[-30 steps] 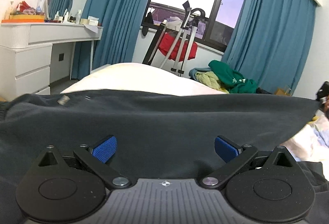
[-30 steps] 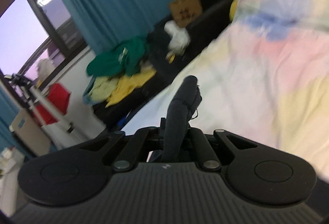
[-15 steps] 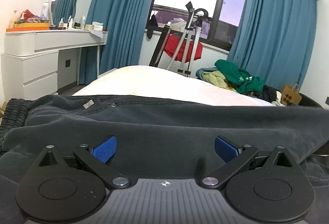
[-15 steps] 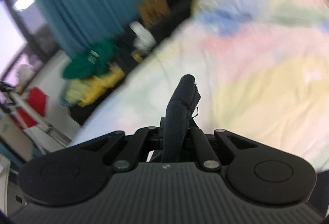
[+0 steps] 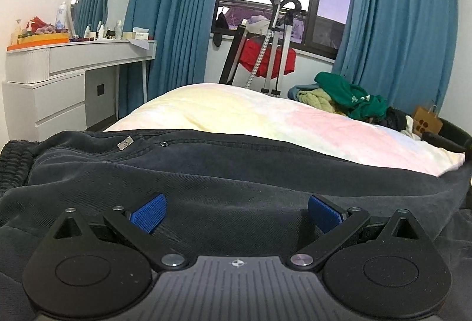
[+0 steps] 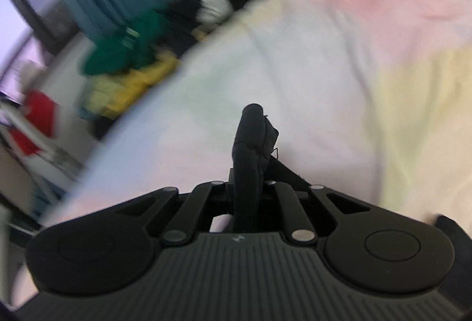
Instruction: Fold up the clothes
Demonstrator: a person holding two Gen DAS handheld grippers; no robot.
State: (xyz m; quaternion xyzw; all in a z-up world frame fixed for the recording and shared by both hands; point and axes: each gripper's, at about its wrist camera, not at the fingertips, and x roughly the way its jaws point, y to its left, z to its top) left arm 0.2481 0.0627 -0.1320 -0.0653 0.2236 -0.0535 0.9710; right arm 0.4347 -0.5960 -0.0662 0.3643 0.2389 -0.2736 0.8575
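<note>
Bed [image 5: 265, 114], pastel cover; dark trousers [image 5: 206, 173] spread across its near end, my left gripper [image 5: 236, 213] gaping empty above them; my right gripper [image 6: 250, 173] clenched on a hem over the bed: mid-fold, needing a flat lay-down.

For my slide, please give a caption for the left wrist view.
Left gripper, jaws open, over dark trousers spread on a pastel bed cover.
</note>
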